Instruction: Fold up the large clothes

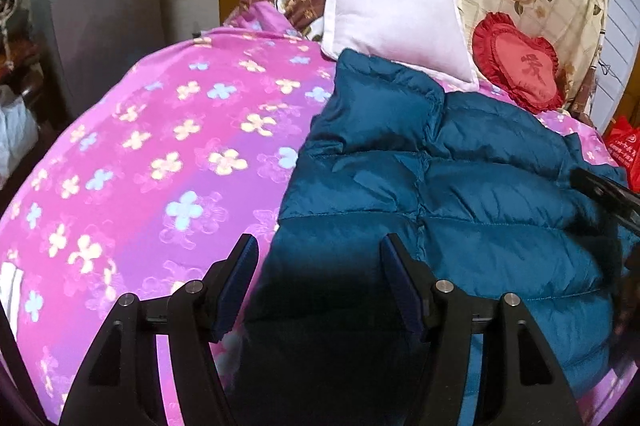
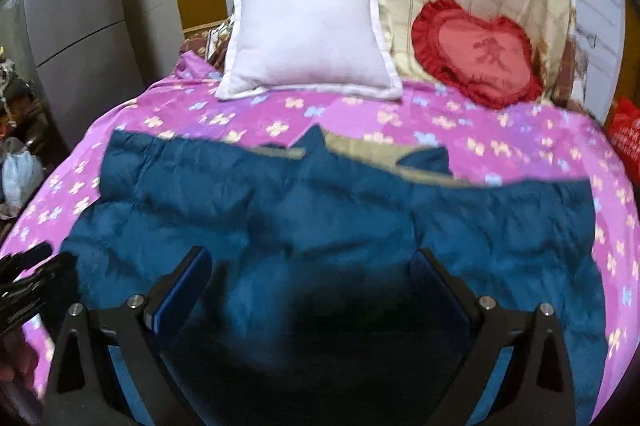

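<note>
Your left gripper (image 1: 320,278) and right gripper (image 2: 312,286) hover with jaws spread, empty, above the blue jacket (image 2: 320,210); pink bedsheet (image 1: 160,146) lies bare leftward.

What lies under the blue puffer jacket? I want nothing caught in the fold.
Around the blue puffer jacket only the pink flowered bedsheet shows. Anything beneath the jacket itself is covered and cannot be seen.

Both wrist views look steeply down, close over the jacket (image 1: 460,186), sharing the bed's pillow (image 2: 308,42).
</note>
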`<state>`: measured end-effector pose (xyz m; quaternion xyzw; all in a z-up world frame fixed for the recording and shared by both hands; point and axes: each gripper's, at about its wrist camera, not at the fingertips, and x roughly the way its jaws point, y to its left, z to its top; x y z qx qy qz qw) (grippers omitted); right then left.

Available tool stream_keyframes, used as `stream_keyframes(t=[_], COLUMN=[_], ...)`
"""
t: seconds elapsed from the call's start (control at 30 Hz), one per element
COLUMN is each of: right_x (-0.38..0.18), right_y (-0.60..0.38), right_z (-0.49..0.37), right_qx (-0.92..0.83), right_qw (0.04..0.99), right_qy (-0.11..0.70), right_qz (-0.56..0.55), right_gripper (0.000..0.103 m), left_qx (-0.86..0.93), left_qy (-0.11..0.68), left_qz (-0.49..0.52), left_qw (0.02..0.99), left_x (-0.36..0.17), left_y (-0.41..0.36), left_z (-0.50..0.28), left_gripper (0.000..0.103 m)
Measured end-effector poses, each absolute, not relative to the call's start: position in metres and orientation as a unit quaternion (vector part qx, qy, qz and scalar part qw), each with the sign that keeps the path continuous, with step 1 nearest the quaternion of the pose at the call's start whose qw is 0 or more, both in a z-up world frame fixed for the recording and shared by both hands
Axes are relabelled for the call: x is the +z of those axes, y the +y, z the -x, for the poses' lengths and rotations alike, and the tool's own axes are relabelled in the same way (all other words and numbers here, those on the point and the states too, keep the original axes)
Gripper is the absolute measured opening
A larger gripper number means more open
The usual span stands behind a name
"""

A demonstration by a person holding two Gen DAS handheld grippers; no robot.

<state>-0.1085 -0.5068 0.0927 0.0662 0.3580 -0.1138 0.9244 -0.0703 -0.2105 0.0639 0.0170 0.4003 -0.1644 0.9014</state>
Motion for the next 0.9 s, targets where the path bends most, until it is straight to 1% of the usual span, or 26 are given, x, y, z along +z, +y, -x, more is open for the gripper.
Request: stream_keyframes(t=[0.07, 0.1, 0.27, 0.37, 0.6, 0.83, 0.9], right_x=[0.085, 0.079, 0.060, 0.059, 0.079, 0.089, 0.091], right_y=[-0.513, -0.516, -0.525, -0.527, -0.529, -0.543, -0.554], right_z=[0.092, 0.084, 0.064, 0.065, 0.100, 0.141, 0.154], right_qx=[-0.126, -0.134, -0.156, -0.156, -0.148, -0.152, -0.156], right_qw=[0.917, 0.912, 0.904, 0.903, 0.910, 0.909, 0.908], right_qy=[0.370, 0.380, 0.390, 0.390, 0.370, 0.378, 0.377], right_qz=[-0.077, -0.081, -0.084, -0.088, -0.119, -0.088, -0.095], right_gripper=[0.099, 0.097, 0.097, 0.098, 0.099, 0.101, 0.101], left_qx=[-0.161, -0.162, -0.163, -0.162, -0.161, -0.159, -0.159], left_qy=[0.397, 0.396, 0.395, 0.394, 0.393, 0.394, 0.393], left_qz=[-0.022, -0.024, -0.038, -0.041, -0.051, -0.050, -0.053], left_qw=[0.903, 0.904, 0.903, 0.904, 0.904, 0.904, 0.904], left_x=[0.063, 0.063, 0.058, 0.058, 0.055, 0.054, 0.054], left_y=[-0.212, -0.213, -0.218, -0.219, -0.223, -0.223, -0.223], left_z=[0.069, 0.068, 0.067, 0.066, 0.069, 0.069, 0.069], left_gripper=[0.046, 0.046, 0.046, 0.046, 0.046, 0.046, 0.046])
